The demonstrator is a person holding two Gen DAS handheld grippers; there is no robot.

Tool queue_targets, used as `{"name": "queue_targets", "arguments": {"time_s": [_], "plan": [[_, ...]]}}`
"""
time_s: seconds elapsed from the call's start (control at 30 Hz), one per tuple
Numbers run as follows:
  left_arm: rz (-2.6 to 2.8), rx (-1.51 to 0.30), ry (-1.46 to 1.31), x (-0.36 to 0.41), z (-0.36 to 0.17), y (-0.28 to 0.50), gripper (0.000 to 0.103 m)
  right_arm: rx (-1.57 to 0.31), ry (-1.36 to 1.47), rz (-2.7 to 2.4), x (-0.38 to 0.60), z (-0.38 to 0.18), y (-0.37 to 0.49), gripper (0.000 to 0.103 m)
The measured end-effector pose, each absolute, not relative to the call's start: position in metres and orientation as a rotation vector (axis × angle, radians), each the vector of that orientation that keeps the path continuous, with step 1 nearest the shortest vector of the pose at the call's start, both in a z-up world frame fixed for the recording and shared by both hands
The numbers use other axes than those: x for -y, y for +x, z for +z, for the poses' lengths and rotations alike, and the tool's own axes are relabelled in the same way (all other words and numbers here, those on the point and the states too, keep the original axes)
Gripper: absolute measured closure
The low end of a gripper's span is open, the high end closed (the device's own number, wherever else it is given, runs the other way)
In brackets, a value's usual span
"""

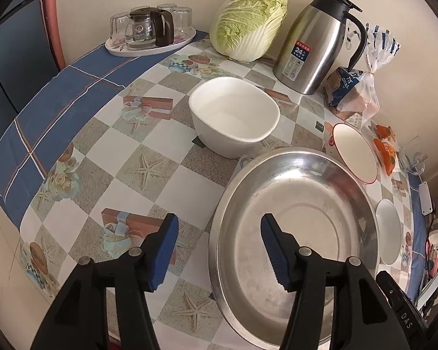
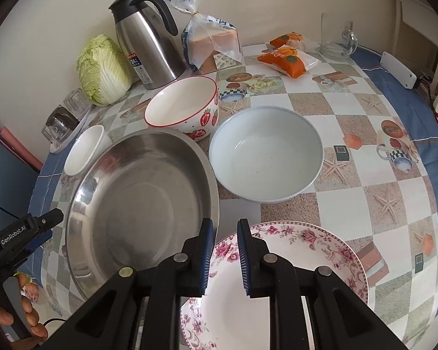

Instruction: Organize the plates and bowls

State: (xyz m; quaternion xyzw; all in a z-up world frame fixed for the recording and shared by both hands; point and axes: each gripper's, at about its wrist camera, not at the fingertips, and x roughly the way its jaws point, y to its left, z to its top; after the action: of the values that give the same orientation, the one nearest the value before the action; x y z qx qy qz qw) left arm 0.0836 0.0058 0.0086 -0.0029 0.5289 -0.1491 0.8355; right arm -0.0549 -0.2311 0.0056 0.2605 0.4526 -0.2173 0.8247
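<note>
The left claw [image 1: 219, 250] gapes half open astride the steel basin's [image 1: 295, 227] near rim, gripping nothing. The right claw [image 2: 223, 258], narrowly parted, hangs over the floral plate [image 2: 306, 250] on the tabletop [image 2: 365, 204], apparently without contact.

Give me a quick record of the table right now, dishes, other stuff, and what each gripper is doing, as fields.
surface: checked tablecloth
dishes: steel basin; white square bowl; strawberry bowl; pale blue bowl; floral plate
other items: cabbage; thermos jug; bread bag; glass mug; tray of glasses
left gripper: open, jaws astride the basin's near rim, pads not pressing it
right gripper: jaws narrow, over the floral plate's rim; grip unclear
stacking: no dish nested yet
</note>
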Motion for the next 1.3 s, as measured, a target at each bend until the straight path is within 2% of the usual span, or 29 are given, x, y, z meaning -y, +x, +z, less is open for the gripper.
{"name": "queue_targets", "arguments": {"time_s": [0.27,0.33,0.47,0.67,0.73,0.8,0.87,0.93,1.13,1.3], "plan": [[-0.324,-1.121,0.031,-0.002,0.007,0.082,0.039,-0.978,0.55,-0.426,0.226,-0.001,-0.051,0.084],[-0.323,-1.121,0.041,-0.001,0.007,0.081,0.031,-0.98,0.549,-0.425,0.225,-0.001,-0.051,0.084],[-0.326,-1.119,0.067,0.001,0.006,0.08,0.026,-0.968,0.544,-0.432,0.226,0.004,-0.052,0.084],[-0.333,-1.106,0.141,0.009,0.002,0.076,0.011,-0.96,0.535,-0.448,0.226,0.007,-0.052,0.083],[-0.328,-1.097,0.166,0.012,0.002,0.075,0.011,-0.959,0.537,-0.451,0.227,0.006,-0.052,0.064],[-0.318,-1.103,0.197,0.014,0.0,0.074,0.01,-0.955,0.534,-0.457,0.227,0.007,-0.053,0.054],[-0.311,-1.108,0.213,0.015,-0.002,0.074,0.009,-0.953,0.53,-0.457,0.227,0.007,-0.052,0.052],[-0.309,-1.11,0.22,0.016,-0.003,0.073,0.009,-0.953,0.53,-0.455,0.227,0.007,-0.052,0.04],[-0.308,-1.105,0.241,0.019,-0.004,0.072,0.009,-0.953,0.523,-0.454,0.226,0.006,-0.05,0.021],[-0.302,-1.105,0.254,0.02,-0.005,0.071,0.009,-0.955,0.521,-0.467,0.227,0.005,-0.05,0.01]]}}
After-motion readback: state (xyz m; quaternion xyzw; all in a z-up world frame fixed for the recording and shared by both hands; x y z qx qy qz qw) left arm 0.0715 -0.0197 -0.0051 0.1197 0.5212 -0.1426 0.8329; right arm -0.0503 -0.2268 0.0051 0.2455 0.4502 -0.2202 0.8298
